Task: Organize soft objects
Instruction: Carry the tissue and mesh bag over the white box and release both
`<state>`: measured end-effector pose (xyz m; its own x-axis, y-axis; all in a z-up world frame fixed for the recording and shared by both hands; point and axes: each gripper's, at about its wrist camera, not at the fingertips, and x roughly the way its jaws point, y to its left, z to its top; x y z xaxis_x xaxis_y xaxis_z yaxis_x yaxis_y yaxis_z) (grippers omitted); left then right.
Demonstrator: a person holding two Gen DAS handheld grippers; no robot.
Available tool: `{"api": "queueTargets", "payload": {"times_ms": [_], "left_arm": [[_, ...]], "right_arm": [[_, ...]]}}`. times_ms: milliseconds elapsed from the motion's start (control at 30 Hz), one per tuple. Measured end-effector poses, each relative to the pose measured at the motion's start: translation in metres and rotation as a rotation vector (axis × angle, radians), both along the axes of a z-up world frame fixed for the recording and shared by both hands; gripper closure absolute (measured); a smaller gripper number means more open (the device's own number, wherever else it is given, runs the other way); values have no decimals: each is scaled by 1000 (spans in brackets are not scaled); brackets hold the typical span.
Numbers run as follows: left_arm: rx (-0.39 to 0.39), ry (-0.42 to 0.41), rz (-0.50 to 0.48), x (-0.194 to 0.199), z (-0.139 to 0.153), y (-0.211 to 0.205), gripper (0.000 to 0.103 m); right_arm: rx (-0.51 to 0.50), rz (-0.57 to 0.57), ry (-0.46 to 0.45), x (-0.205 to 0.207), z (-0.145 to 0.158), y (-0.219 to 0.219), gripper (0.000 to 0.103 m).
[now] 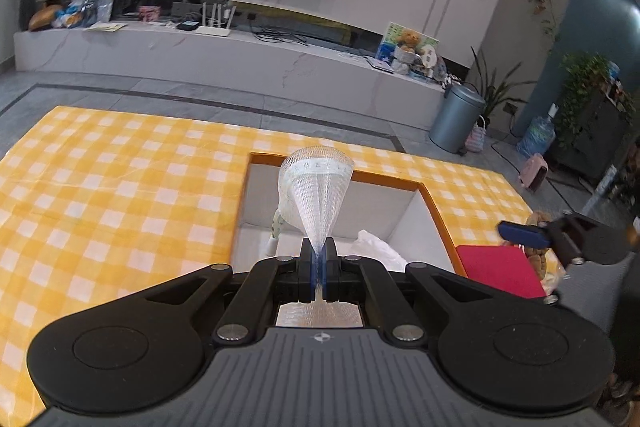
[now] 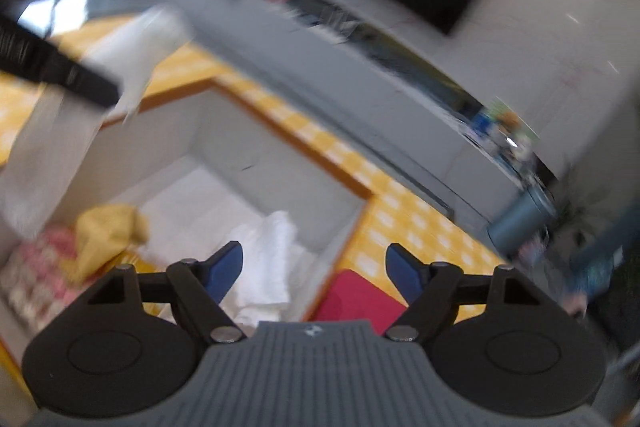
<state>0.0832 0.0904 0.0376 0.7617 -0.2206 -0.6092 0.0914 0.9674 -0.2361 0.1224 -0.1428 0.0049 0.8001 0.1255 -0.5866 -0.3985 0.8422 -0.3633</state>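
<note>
My left gripper [image 1: 319, 255] is shut on a white mesh net sleeve [image 1: 318, 193] and holds it above the open white box with an orange rim [image 1: 436, 205]. The sleeve also shows blurred in the right wrist view [image 2: 144, 47]. My right gripper [image 2: 314, 269] is open and empty, above the box's near right corner [image 2: 362, 195]. Inside the box lie a white towel [image 2: 266, 255], a yellow cloth [image 2: 106, 231] and a pink patterned cloth [image 2: 38, 267]. A red cloth [image 2: 356, 297] lies on the table right of the box, also in the left wrist view [image 1: 498, 269].
The table carries a yellow-and-white checked cloth [image 1: 104, 187]. A brown plush toy [image 1: 538, 253] sits beside the red cloth, partly behind the right gripper [image 1: 532, 233]. A grey bin [image 1: 456, 117] and a TV bench [image 1: 224, 55] stand beyond the table.
</note>
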Motion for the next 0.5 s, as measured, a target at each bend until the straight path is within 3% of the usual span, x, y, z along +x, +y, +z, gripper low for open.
{"api": "queueTargets", "payload": {"times_ms": [133,400,433,500], "left_arm": [[15,25,-39,19,-18,-9,100],[157,32,-8,43,-43,-22,100],[159,25,-7,43,-45,-22,97],[185,11,28,41,-46,-23,72]], "right_arm": [[158,-77,24,-3,-10,-22,25],[232,-59,-2,-15,-16,-23,26],[238,-58,-8,-16,-15,-21,26],[243,-51,-10,-20,-11,-21,26]]}}
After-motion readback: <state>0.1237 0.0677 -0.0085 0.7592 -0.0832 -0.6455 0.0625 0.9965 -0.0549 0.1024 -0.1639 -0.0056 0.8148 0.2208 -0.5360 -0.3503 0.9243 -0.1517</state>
